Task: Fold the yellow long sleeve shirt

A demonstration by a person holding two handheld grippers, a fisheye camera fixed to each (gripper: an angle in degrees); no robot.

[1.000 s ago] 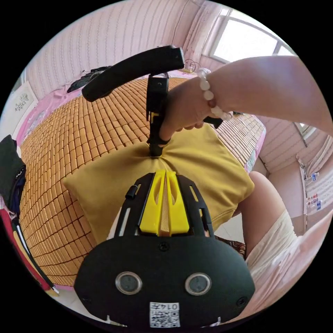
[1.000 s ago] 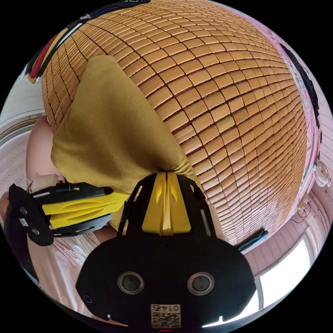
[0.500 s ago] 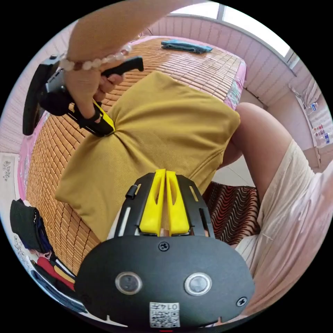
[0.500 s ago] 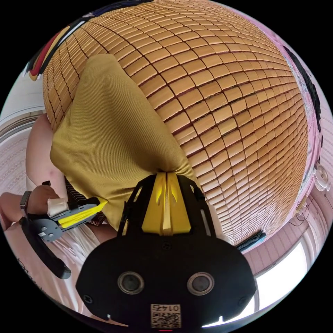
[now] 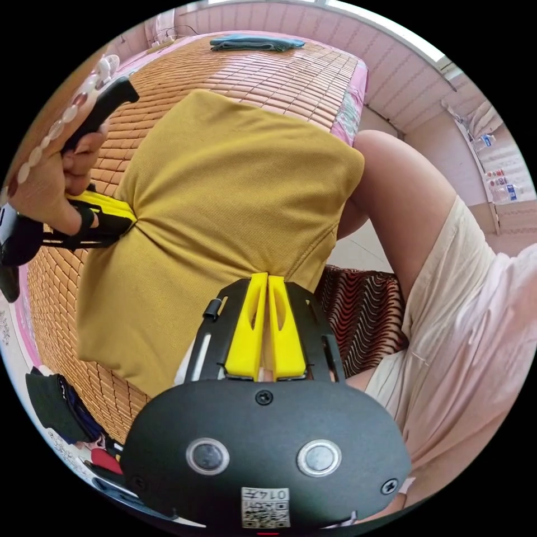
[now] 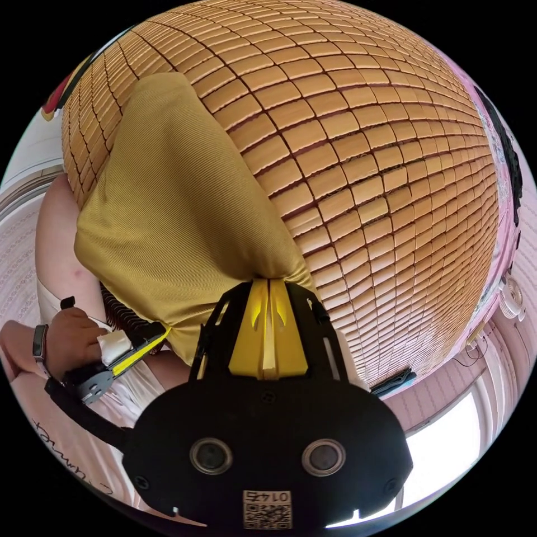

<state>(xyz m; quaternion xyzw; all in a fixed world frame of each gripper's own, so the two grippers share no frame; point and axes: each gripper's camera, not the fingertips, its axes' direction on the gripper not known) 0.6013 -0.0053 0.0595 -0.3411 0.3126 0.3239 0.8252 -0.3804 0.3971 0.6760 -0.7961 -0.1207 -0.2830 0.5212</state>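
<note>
- The yellow long sleeve shirt (image 5: 224, 190) lies folded into a compact rectangle on the bamboo-tile mat (image 5: 268, 72) at the bed's near side, one corner reaching over the edge toward the person's leg (image 5: 403, 196).
- The left gripper (image 5: 267, 277) has both yellow jaws clenched on the shirt's hem at the near edge.
- The right gripper (image 6: 267, 281) is likewise pinched tight on a gathered bit of fabric at the shirt's side; in the left gripper view it (image 5: 120, 215) comes in from the side, a hand (image 5: 50, 184) wrapped round its handle.
- Beyond the shirt the mat (image 6: 380, 168) runs wide and bare to the pink bedding (image 6: 498, 168) at its border.
- A folded blue cloth (image 5: 257, 42) sits at the mat's far end.
- Dark clothes (image 5: 56, 403) are heaped off the mat's other edge.
</note>
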